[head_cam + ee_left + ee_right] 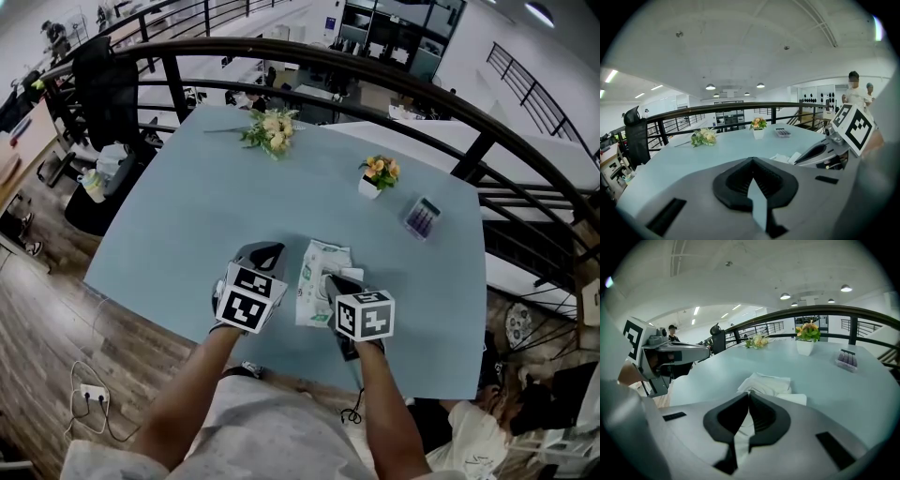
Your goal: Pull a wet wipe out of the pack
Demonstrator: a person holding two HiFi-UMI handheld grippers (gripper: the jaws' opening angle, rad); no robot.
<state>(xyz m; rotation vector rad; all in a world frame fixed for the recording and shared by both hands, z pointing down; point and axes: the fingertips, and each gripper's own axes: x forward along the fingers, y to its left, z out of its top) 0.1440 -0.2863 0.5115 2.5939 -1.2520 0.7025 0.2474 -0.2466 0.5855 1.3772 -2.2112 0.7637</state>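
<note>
Noting the pack (pixel 314 281) flat on the desk (pixel 197 206), low centre of the head view, between our two tools. Our right tool (pixel 343 279) lies over the pack's right edge. In the right gripper view its jaws are pressed together on the near edge of the crumpled white wipe (pixel 766 382) that stands up from the pack. Our left tool (pixel 265 251) sits just left of the pack, apart from it. Its jaws are closed tip to tip with nothing between them, and bare desk shows beneath. Higher in the frame are a flower bunch (pixel 272 129), a flower pot (pixel 378 176) and, further right, a purple box (pixel 423 217), all well apart from the pack.
</note>
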